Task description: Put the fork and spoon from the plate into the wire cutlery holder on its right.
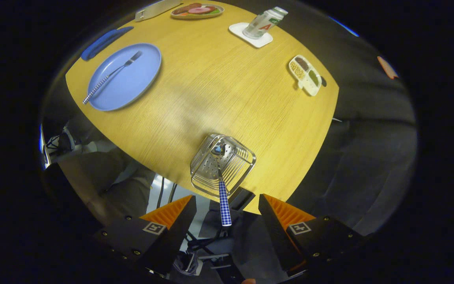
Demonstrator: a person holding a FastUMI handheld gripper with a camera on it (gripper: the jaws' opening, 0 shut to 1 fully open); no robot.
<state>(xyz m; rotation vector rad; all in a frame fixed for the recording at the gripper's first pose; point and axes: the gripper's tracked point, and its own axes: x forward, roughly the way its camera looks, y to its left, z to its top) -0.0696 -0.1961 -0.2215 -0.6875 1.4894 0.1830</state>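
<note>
The wire cutlery holder [222,163] stands near the table's near edge, just ahead of my fingers. A spoon [223,197] with a blue checked handle stands in it, bowl down, its handle sticking out toward me into the gap between the fingers. My gripper [226,205] is open and hovers above the holder; neither finger touches the handle. Far beyond and to the left lies the blue plate [132,85], with the fork [110,75], also checked-handled, lying across it.
On the round yellow table [219,86]: a blue case [105,41] beyond the plate, a dish of food [197,10], a bottle [264,23] on a white coaster, and a small divided white dish [306,75] to the right. A person's leg shows below the table edge at the left.
</note>
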